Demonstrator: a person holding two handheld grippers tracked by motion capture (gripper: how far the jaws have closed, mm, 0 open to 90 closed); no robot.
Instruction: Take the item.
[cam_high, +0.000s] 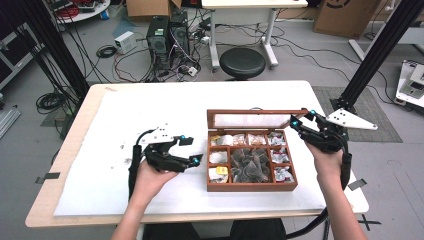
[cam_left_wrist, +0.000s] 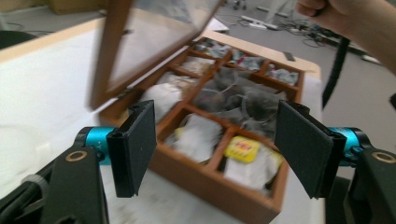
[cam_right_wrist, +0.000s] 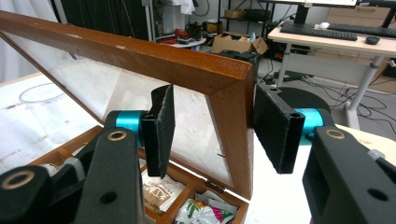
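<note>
Black round stool (cam_high: 243, 62) set behind table (cam_high: 150, 100) | computer tower (cam_high: 158, 36) amid cables on floor | cardboard box (cam_high: 345, 15) stood far right

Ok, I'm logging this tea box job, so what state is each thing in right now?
Wooden box: open, compartments filled with tea bags.
Glass lid: raised, held up at its side frame.
Right gripper: shut on the lid's frame.
Left gripper: open, nothing between the jaws, aimed at the box.
Yellow-labelled packet: lying in a near compartment.
</note>
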